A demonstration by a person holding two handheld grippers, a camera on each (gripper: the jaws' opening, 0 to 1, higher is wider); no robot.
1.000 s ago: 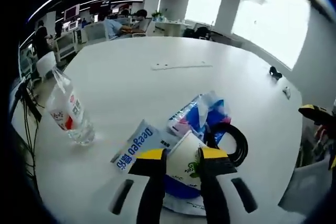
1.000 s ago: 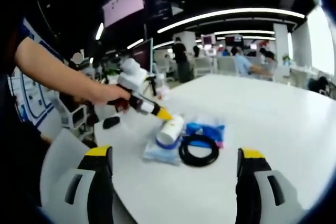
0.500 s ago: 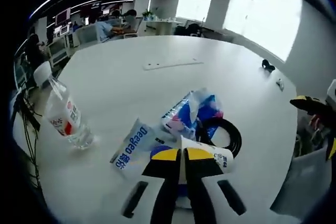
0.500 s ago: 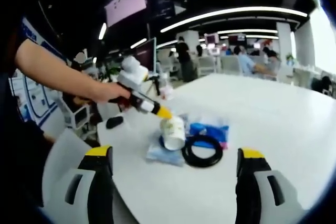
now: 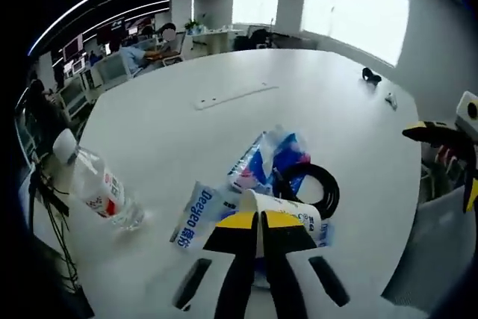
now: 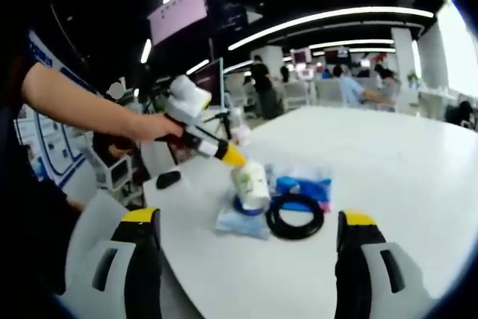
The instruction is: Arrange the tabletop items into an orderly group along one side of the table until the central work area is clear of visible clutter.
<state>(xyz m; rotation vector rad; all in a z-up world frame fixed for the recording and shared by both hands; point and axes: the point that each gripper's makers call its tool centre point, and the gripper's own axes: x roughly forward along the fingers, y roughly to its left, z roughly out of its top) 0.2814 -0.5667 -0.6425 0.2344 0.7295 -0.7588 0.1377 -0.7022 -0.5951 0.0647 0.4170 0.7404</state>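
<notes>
Lifted and tipped since a second ago, the paper cup [image 5: 287, 214] hangs clamped in the left tool [image 5: 259, 222] above the pile near the surface's [image 5: 224, 72] edge, presumably for regrouping; right tool [image 6: 246, 240] gapes wide, empty.

Open-plan office behind the work area

People sit at desks [image 5: 142, 54] far back under long ceiling light strips [image 6: 328, 19]; bright windows [image 5: 351, 1] line one wall.

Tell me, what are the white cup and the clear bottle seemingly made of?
The white cup with green print looks like matte paper, with a dull printed wall. The clear bottle with a red and white label seems thin glossy plastic: the table shows through it.
</notes>
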